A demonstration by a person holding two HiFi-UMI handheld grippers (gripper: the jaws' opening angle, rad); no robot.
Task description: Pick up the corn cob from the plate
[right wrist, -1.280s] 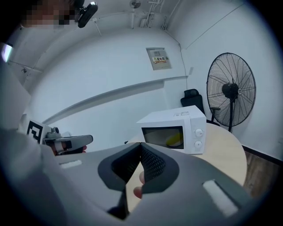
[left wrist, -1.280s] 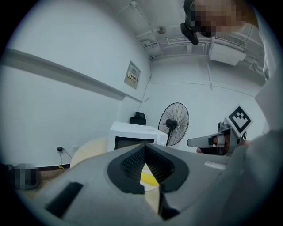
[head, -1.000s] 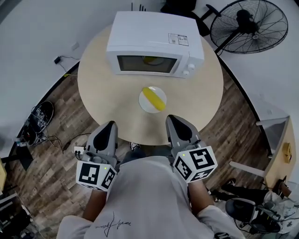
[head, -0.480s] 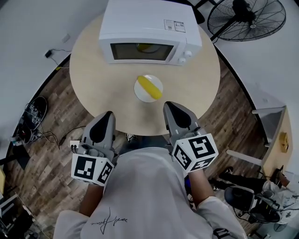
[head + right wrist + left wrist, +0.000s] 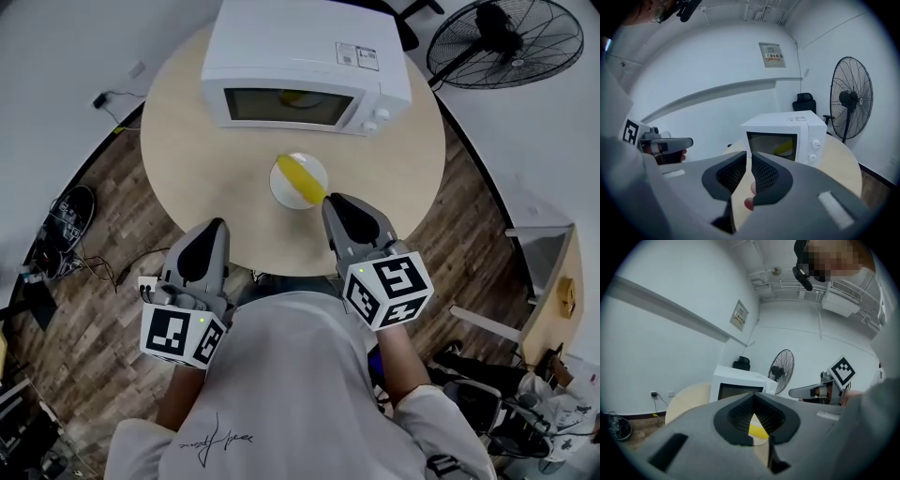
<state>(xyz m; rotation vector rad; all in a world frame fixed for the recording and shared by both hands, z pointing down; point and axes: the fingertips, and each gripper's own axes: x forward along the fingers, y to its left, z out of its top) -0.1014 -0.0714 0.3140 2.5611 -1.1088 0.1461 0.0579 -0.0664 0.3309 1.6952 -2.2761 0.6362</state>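
A yellow corn cob [image 5: 302, 181] lies across a small white plate [image 5: 312, 166] on the round table, in front of the microwave. My right gripper [image 5: 336, 200] reaches over the table's near edge, its tips just short of the plate's near right rim. Its jaws are opening: the right gripper view shows a narrow slit between the pads [image 5: 749, 154] with nothing in it. My left gripper [image 5: 208, 226] hangs back at the table's near left edge, shut and empty [image 5: 753, 395]. Through its jaws a piece of the cob [image 5: 757, 430] shows.
A white microwave [image 5: 305, 66] with its door closed stands at the back of the pale round table [image 5: 187, 159]. A black floor fan [image 5: 506, 42] stands at the far right. Wood floor with cables and shoes surrounds the table.
My right gripper has moved forward over the table edge toward the plate, and its jaws have parted slightly. The left gripper has stayed where it was.
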